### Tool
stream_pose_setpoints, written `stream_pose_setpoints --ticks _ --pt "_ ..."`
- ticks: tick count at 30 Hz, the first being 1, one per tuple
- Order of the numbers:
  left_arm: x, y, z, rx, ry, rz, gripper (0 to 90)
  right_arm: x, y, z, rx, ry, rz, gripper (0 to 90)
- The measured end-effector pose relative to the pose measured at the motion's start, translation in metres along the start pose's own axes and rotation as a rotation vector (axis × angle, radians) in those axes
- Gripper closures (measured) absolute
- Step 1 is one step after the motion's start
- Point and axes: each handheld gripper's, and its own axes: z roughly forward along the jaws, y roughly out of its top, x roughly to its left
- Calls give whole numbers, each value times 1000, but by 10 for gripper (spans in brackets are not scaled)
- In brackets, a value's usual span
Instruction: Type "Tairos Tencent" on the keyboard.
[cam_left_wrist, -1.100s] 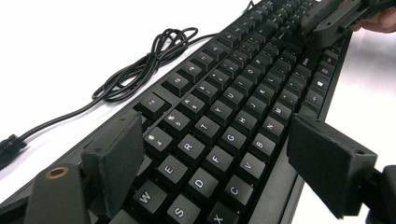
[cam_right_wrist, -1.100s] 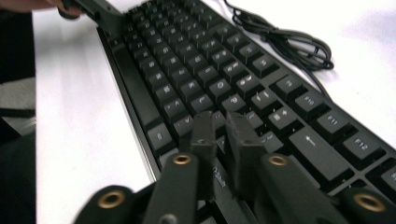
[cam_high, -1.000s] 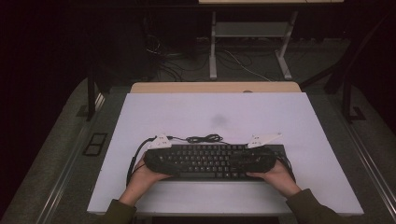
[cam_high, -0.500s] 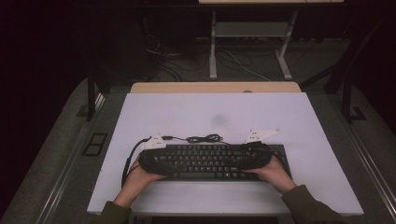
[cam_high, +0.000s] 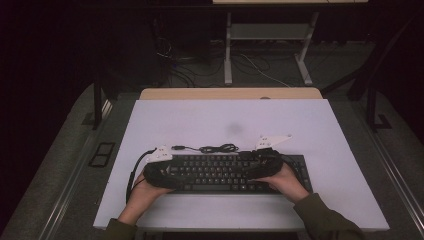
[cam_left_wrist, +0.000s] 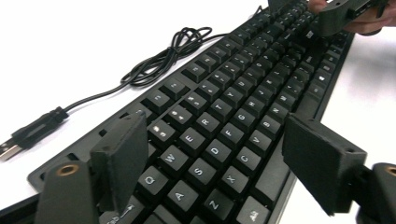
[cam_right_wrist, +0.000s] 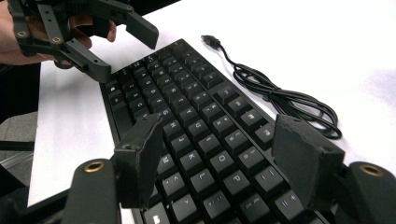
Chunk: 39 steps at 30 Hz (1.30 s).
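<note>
Keyboard (cam_high: 225, 172) lies near the table's (cam_high: 320, 125) front edge, its cable (cam_high: 210, 148) coiled just behind. Left tool (cam_left_wrist: 219, 158) and right tool (cam_right_wrist: 224, 154) hover over opposite ends, jaws wide, gripping nothing; any lifting seems not yet begun.

A keyboard (cam_high: 227, 172) is laid across the near half of the table (cam_high: 320, 130). Its cable (cam_high: 212, 148) is coiled just behind its far edge. The left gripper (cam_high: 165, 177) is held over the keyboard's left end, the right gripper (cam_high: 260, 167) over its right part.
</note>
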Motion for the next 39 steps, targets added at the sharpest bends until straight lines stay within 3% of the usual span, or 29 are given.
stream_pose_setpoints --ticks 3,17,22,27,39 --pt "1 -2 -1 7 12 15 338 0 3 7 1 6 -3 325" --pt "5 -5 -4 15 29 23 599 -1 10 16 -19 -1 -3 309" --pt "7 -6 -5 30 42 33 753 0 9 17 -29 -2 -3 306" --pt "10 -9 -5 50 36 15 886 0 7 18 -20 -1 -4 300" --pt "12 -13 -1 87 36 9 892 1 6 20 -18 -3 -4 295"
